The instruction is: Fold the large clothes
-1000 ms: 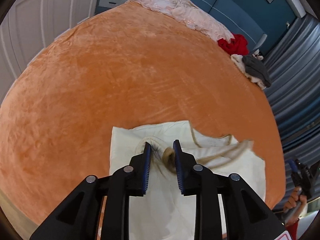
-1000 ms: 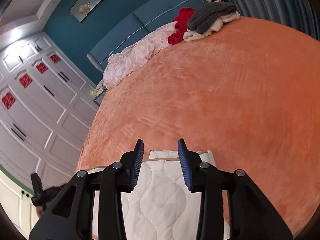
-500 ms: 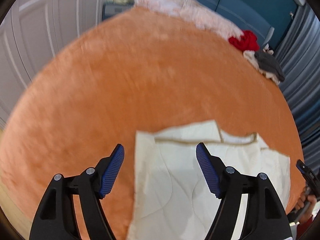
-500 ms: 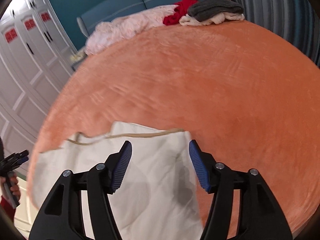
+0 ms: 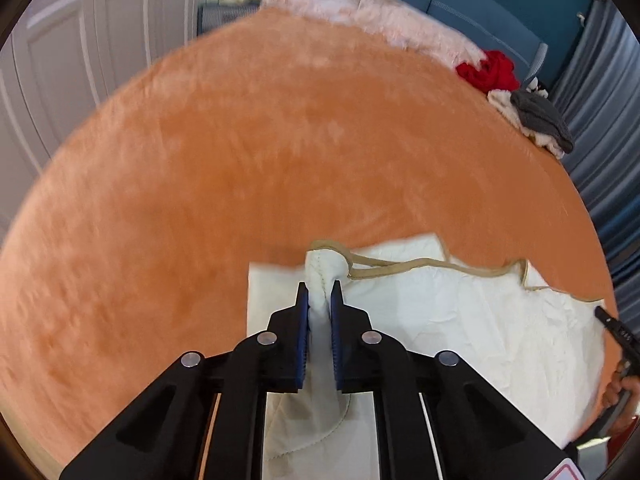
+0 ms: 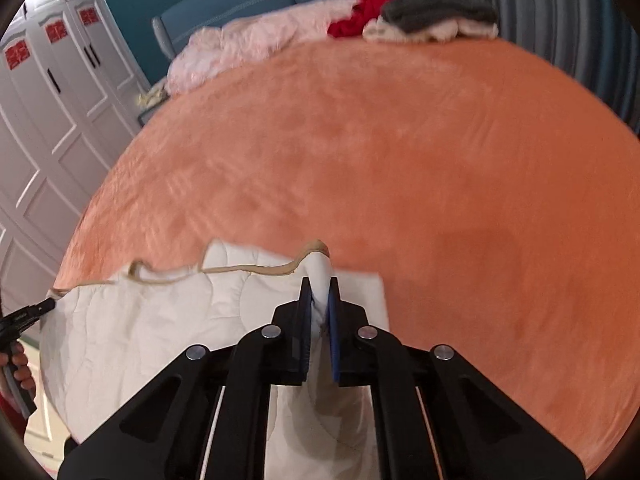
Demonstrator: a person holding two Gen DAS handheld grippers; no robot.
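Note:
A cream quilted blanket with tan edging (image 5: 460,320) lies folded at the near edge of the orange bed (image 5: 260,160). My left gripper (image 5: 319,294) is shut on its left corner, and the pinched cloth bulges up between the blue pads. My right gripper (image 6: 319,294) is shut on the right corner of the same blanket (image 6: 160,320), over the orange bed (image 6: 400,160). The tan edge runs slack between the two corners. Each view shows the other gripper at its outer edge.
At the far head of the bed lie a pink crumpled blanket (image 5: 372,28), a red garment (image 5: 490,70) and a grey and white pile (image 5: 536,120). White wardrobe doors (image 6: 48,100) stand on the left and grey curtains (image 5: 600,140) on the right.
Half a second ago both grippers were open above the blanket. Now both have closed on its far corners and lifted the cloth a little.

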